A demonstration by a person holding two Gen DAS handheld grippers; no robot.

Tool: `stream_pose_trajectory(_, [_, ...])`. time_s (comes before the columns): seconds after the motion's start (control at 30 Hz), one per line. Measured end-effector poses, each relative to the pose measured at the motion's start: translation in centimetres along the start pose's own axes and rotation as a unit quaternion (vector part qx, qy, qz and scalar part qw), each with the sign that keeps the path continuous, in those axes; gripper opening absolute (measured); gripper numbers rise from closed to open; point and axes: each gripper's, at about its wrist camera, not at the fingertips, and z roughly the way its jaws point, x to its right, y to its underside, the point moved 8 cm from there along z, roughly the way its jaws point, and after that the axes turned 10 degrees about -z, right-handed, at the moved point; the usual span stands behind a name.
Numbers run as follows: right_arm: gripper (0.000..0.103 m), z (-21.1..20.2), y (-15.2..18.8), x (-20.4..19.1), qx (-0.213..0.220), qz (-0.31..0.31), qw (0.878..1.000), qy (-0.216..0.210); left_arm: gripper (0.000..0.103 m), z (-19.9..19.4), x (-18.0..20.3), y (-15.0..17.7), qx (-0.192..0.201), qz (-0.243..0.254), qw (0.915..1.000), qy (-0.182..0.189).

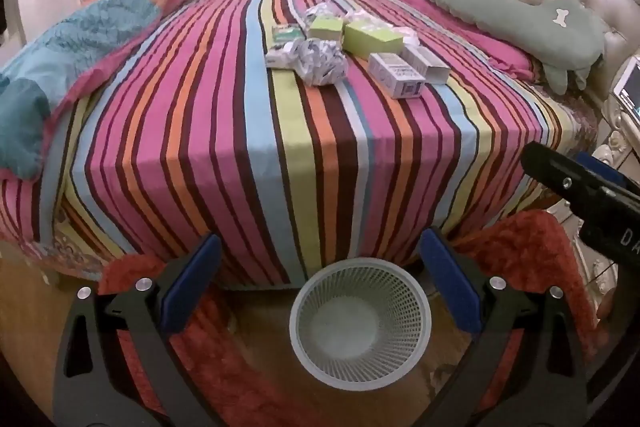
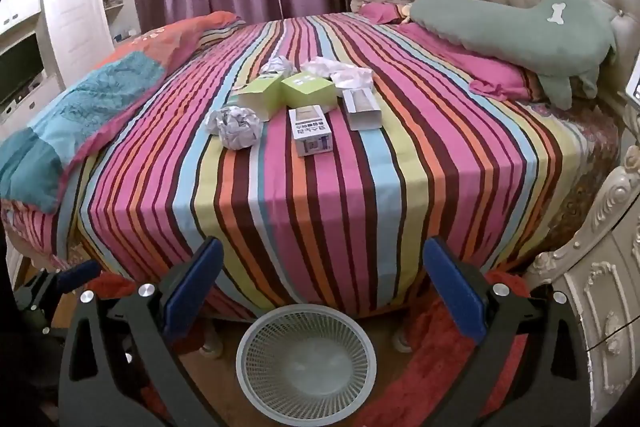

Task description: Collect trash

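My left claw (image 1: 320, 279) and my right claw (image 2: 322, 281) both hang spread apart, holding nothing, over the white bin (image 1: 360, 323) on the floor at the bed's (image 1: 280, 167) foot. The trash lies mid-bed, well apart from me: a paper ball (image 2: 236, 127), green boxes (image 2: 308, 91), white boxes (image 2: 312, 131) and tissue (image 2: 340, 73).

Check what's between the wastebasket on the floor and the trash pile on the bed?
Only bare striped bedspread: nothing lies between the wastebasket and the nearest white box or crumpled paper. Both wrist views show it.
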Motion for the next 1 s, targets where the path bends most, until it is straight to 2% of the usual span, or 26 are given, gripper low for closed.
stream_pose_trajectory(0.17, [0.095,-0.3,0.0,-0.3,0.007,-0.009,1.000,0.001,0.097,-0.3,-0.2,0.5,0.017,0.020,0.9997,0.001])
stream_pose_trajectory(0.4, [0.095,-0.9,0.1,-0.8,0.011,-0.018,1.000,0.007,0.097,-0.7,-0.6,0.2,0.021,0.001,0.9997,0.009])
stream_pose_trajectory(1.0, [0.095,-0.8,0.1,-0.5,0.011,-0.013,1.000,0.010,0.097,-1.0,-0.4,0.2,0.026,-0.003,0.9996,0.007])
